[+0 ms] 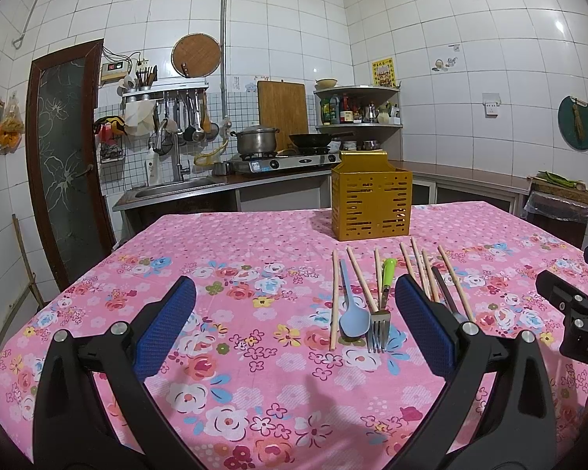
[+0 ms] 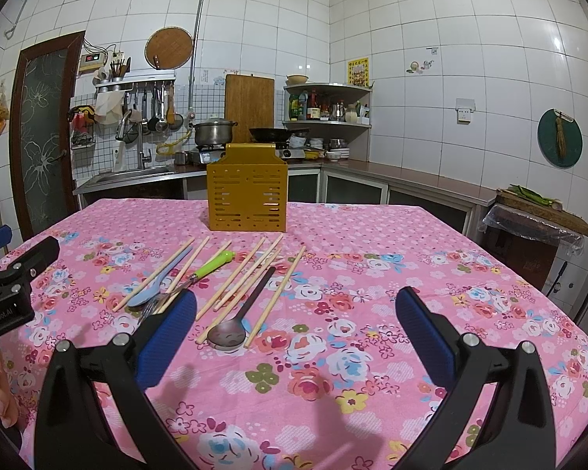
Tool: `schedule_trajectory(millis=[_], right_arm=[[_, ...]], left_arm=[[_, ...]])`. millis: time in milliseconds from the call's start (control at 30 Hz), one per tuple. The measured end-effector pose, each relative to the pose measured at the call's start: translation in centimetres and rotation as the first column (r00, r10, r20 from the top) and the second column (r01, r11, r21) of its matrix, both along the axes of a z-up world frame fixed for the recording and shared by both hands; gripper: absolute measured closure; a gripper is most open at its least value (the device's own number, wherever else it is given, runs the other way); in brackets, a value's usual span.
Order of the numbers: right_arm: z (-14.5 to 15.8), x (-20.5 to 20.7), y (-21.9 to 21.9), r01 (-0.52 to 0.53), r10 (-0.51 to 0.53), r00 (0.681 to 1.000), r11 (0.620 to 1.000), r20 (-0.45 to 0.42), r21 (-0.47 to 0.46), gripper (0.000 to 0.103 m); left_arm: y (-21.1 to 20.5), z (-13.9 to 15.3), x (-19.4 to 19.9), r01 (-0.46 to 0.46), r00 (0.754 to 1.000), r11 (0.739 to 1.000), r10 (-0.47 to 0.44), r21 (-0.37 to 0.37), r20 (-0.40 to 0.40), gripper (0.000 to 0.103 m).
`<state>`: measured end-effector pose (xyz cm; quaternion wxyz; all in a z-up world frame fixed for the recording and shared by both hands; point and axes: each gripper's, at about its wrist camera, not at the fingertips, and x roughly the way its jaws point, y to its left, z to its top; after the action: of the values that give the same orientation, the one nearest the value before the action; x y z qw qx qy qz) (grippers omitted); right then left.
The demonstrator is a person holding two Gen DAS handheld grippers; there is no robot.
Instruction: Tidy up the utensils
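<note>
Left gripper (image 1: pixel 294 313) jaws spread wide, empty, above the floral tablecloth (image 1: pixel 235 266). Right gripper (image 2: pixel 296 325) likewise agape, holding nothing. Ahead, lying loose on the cloth: wooden chopsticks (image 2: pixel 251 274), blue spoon (image 1: pixel 352 313), green-handled fork (image 1: pixel 384 297), dark spoon (image 2: pixel 239 317). Perforated yellow utensil holder (image 2: pixel 247 199) stands upright beyond them, apart from them.

Tablecloth (image 2: pixel 372 274) was matt printed cloth, pink floral; the holder (image 2: pixel 247 196) standing on it looked like gold-painted slotted metal with a satin sheen. In front of the holder: bare pale wood chopsticks (image 2: pixel 235 278), matt blue plastic spoon (image 1: pixel 352 313), metal fork (image 1: pixel 378 325) with glossy green plastic handle, dark glossy spoon (image 2: pixel 231 329). Gripper pads (image 2: pixel 168 337) were blue textured rubber on smooth black plastic.
</note>
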<state>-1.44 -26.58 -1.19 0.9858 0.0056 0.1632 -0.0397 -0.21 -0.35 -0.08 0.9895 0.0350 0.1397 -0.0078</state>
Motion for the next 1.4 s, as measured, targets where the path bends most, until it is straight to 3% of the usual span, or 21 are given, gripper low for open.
schedule_trajectory(millis=[1400], right_arm=[[-0.13,0.2,0.01,0.004,-0.004,1.0,1.0,-0.003,0.001,0.004]], left_arm=[[0.06,0.34,-0.02,0.001,1.0,1.0,-0.001,-0.002,0.0,0.005]])
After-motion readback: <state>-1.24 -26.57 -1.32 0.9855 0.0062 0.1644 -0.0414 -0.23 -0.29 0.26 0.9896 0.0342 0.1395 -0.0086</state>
